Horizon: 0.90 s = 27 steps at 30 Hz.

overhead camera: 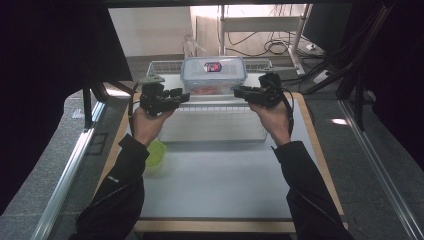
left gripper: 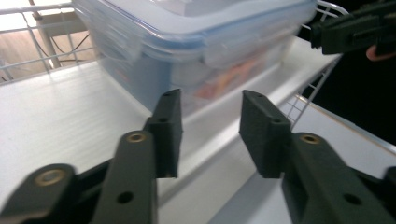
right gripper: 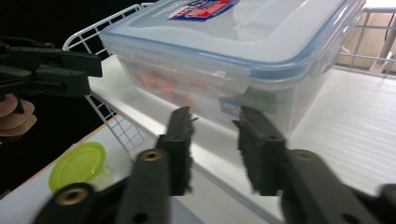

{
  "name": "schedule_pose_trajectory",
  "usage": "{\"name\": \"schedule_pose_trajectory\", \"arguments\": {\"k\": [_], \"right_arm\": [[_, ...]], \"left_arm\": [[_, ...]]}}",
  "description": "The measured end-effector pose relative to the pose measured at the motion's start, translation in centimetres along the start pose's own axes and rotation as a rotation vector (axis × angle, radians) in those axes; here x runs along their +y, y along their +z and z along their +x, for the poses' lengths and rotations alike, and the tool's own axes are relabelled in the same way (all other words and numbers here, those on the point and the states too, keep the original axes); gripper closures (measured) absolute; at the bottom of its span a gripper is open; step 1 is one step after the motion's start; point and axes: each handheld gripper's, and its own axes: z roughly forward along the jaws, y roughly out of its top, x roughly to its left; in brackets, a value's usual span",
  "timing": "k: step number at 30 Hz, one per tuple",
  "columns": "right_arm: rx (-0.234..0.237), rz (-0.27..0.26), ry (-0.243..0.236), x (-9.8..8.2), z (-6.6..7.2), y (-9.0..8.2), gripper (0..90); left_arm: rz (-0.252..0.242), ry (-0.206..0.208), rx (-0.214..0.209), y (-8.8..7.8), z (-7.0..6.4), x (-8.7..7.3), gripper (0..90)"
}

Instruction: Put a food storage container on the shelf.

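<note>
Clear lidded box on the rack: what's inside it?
Through the walls of the box, orange and reddish pieces show low inside, too blurred to identify. The lid and its label hide the contents from above.

Looks like a lab or test room: tangled black cables (overhead camera: 272,46) on grey carpet floor (overhead camera: 360,165), dark monitor (overhead camera: 327,22), aluminium frame rails (overhead camera: 65,175).

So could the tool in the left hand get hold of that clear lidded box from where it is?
Probably yes. The left tool is open and aimed at the lidded box on the wire rack's shelf, with nothing between them. The box looks wider than the gap, so a latch or edge seems likelier.
</note>
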Motion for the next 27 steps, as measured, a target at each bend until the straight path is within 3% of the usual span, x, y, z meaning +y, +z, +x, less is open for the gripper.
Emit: {"name": "schedule_pose_trajectory", "arguments": {"k": [2, 3, 5, 12, 18, 21, 27], "right_arm": [[0.008, -0.004, -0.032, -0.5, 0.5, -0.4, 49.6], [0.008, -0.004, -0.032, -0.5, 0.5, -0.4, 49.6], [0.005, 0.004, -0.063, -1.2, 0.9, -0.7, 40.3], [0.007, 0.007, -0.112, -3.0, 1.7, -1.2, 27.6], [0.006, -0.004, -0.14, -4.9, 2.3, -1.9, 16.5], [-0.003, -0.013, -0.172, -5.8, 2.7, -2.5, 12.4], [-0.012, -0.025, -0.173, -7.8, 3.2, -3.5, 5.1]], "left_arm": [[0.002, 0.006, -0.001, -0.2, -0.3, -0.3, 45.4], [0.003, 0.011, -0.005, -0.4, -0.5, -0.5, 45.4], [0.008, 0.029, -0.009, -0.6, -0.9, -0.9, 37.7], [0.026, 0.085, -0.016, -1.2, -2.5, -2.9, 25.0], [0.074, 0.148, -0.028, -1.6, -3.9, -5.1, 16.5], [0.071, 0.145, -0.051, -1.9, -4.5, -6.2, 12.3], [0.071, 0.164, -0.058, -2.5, -5.4, -8.1, 6.9]]}}
